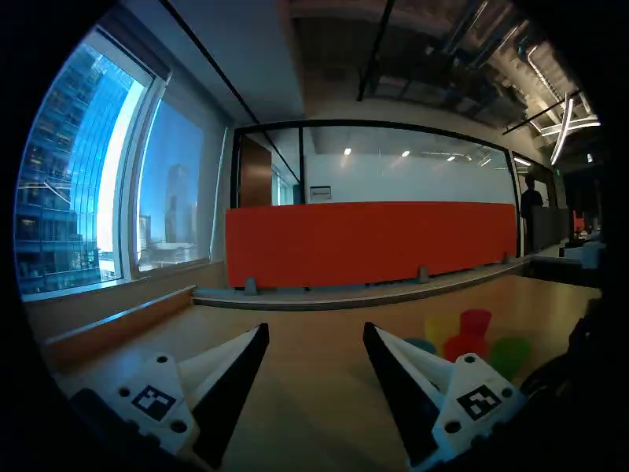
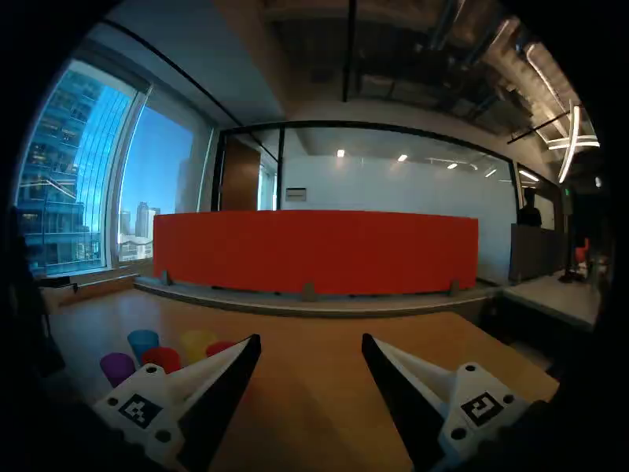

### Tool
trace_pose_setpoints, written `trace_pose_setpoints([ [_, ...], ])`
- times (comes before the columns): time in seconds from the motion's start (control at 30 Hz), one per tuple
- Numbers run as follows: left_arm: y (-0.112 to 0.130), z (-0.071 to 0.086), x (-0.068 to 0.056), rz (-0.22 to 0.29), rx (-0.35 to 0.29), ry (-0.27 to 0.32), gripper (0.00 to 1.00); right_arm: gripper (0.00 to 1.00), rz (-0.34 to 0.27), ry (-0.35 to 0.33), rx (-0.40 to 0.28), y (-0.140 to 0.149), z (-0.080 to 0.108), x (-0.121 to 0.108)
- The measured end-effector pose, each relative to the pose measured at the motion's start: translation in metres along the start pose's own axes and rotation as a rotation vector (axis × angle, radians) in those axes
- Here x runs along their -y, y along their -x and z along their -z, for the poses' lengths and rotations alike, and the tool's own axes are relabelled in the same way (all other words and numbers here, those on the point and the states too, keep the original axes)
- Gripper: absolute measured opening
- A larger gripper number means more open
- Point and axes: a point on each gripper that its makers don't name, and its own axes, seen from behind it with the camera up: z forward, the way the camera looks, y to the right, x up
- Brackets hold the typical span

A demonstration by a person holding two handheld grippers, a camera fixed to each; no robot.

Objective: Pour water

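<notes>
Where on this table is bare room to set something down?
Bare tabletop runs from the open right gripper to the orange divider; likewise ahead of the left gripper. Crowded: the coloured cups clustered together.

Daylight is admitted through the tall windows [image 1: 86,181] left of the orange partition [image 1: 369,242], where the glass is rendered bright blue and partly blown out. Above the partition, small ceiling lamps [image 1: 405,153] are seen as sharp white spots, while the ceiling is left dim. In front of the partition, the wooden table [image 1: 314,370] is softly lit, with a faint sheen. Straight lines are bowed toward the edges in both views, and the cups [image 1: 468,338] are rendered slightly soft.
</notes>
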Motion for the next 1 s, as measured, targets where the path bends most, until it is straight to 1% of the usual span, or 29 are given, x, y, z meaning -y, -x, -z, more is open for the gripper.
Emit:
trace_pose_setpoints([
  [0.2, 0.012, 0.001, 0.006, 0.008, 0.0, -0.013, 0.89, 0.99, 0.003, 0.003, 0.02, 0.004, 0.002, 0.002],
  [0.5, 0.034, 0.001, 0.015, 0.02, 0.017, -0.027, 0.89, 0.99, -0.005, 0.009, 0.038, 0.009, 0.003, 0.002],
  [0.7, 0.043, 0.0, 0.016, 0.029, 0.023, -0.022, 0.89, 0.99, -0.004, 0.003, 0.046, 0.009, 0.002, 0.005],
  [1.0, 0.046, 0.0, 0.015, 0.032, 0.027, -0.016, 0.89, 0.99, 0.001, 0.0, 0.047, 0.01, 0.001, 0.007],
])
